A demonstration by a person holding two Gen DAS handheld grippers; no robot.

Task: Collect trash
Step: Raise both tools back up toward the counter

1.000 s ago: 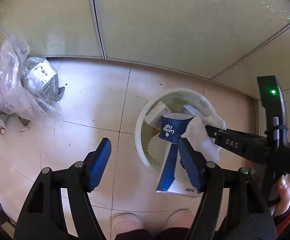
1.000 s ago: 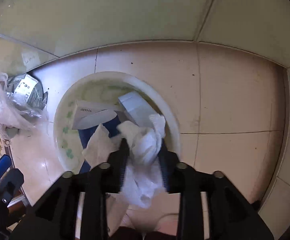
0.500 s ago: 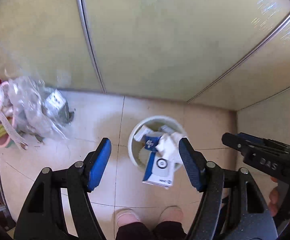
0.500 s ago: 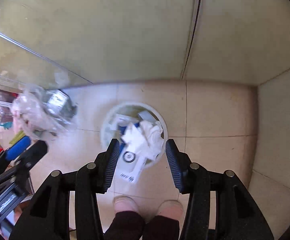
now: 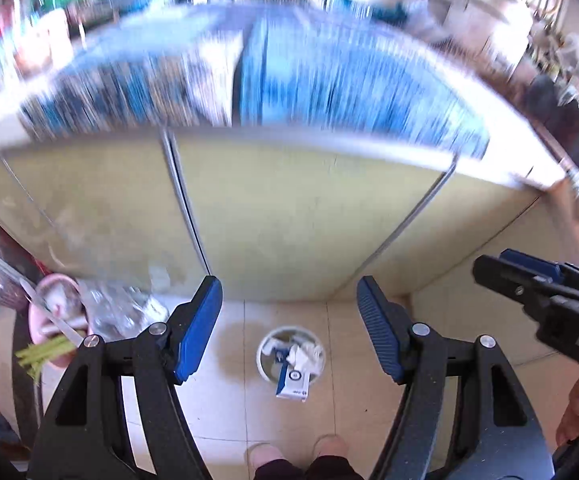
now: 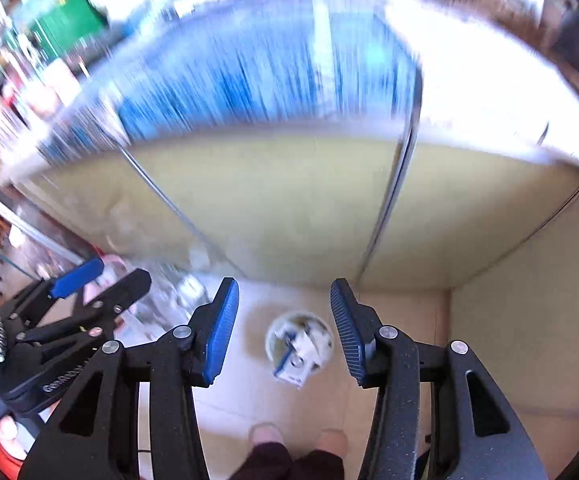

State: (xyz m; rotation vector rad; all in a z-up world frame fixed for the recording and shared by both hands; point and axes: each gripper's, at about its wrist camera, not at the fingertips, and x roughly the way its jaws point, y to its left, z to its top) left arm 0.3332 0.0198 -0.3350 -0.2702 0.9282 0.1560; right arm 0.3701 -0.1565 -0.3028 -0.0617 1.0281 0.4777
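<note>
- The left gripper (image 5: 289,330) fills the near edge of its own view, blue pads set wide apart with nothing between them.
- The right gripper (image 6: 284,330) likewise stands with its jaws parted and empty, though narrower than the left one.
- Each gripper shows in the other's view: the right at the right edge of the left camera, the left at the left edge of the right camera.
- Below, at the bottom edge, the person's two feet (image 5: 297,450) stand on the pale tiled floor (image 5: 229,412).
- Just beyond the feet sits the small round white trash bin (image 5: 291,354), seen from high above, between the pads in both views.
- Inside the bin lie crumpled white tissue (image 5: 307,354) and other scraps; a blue-and-white carton (image 5: 292,380) leans out over its near rim.
- To the left of the bin, by the cabinet, lies a clear plastic bag (image 5: 121,310), and beside it a pink bowl (image 5: 55,312) with green stalks.
- Behind the bin rise yellow-green cabinet doors (image 5: 289,216).
- Farthest off, above the doors, a blue-patterned top surface (image 5: 289,72) is too blurred to read.
</note>
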